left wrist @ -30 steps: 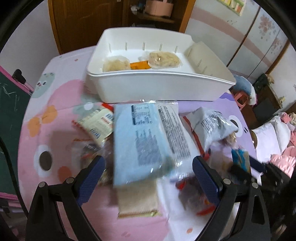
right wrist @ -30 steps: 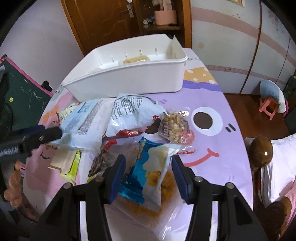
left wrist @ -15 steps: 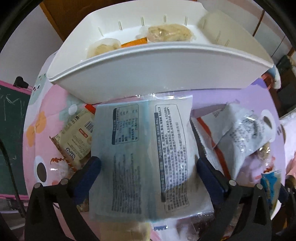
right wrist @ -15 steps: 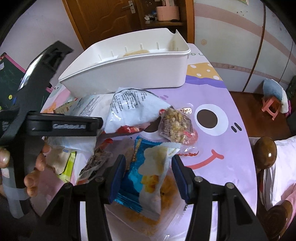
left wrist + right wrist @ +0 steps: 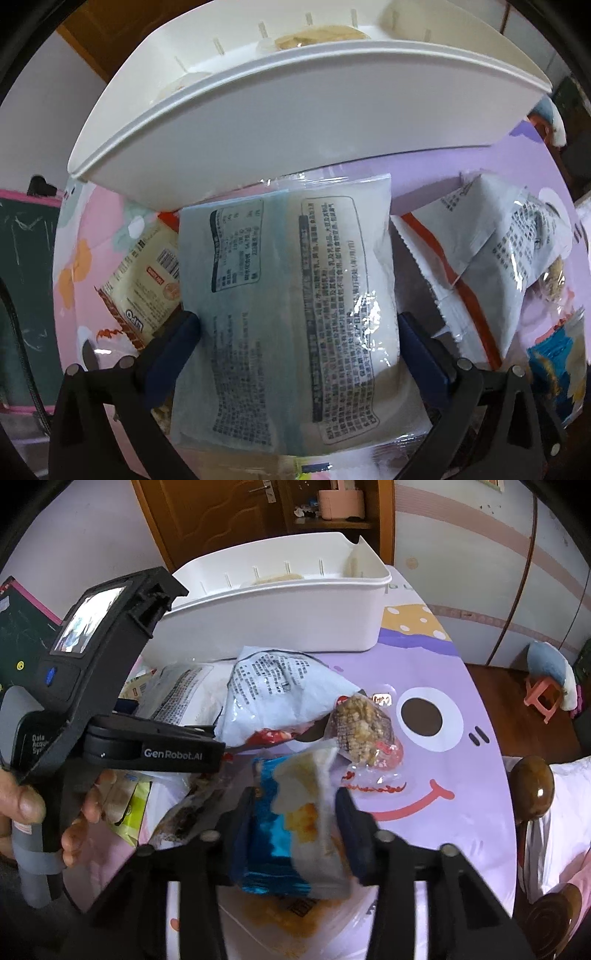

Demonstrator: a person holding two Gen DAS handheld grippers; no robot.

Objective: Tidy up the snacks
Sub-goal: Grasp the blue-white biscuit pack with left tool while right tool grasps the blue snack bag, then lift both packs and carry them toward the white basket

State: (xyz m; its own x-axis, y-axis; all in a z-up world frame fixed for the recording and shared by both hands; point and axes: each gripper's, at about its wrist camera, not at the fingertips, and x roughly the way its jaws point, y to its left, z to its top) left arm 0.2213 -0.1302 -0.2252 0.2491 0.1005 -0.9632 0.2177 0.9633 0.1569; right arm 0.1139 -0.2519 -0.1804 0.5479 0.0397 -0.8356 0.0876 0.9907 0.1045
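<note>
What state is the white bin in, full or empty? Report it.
Partly filled. The white bin holds a few pale snack packets against its far wall, while most snacks lie outside it on the table.

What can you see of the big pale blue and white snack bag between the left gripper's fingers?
The pale blue and white bag is a flat, glossy plastic pouch, back side up, with a nutrition table and dense black print. It lies on the snack pile just in front of the white bin, its top edge close under the bin's wall. The left gripper straddles it, jaws wide, blue fingers at both side edges. It overlaps a beige packet.
</note>
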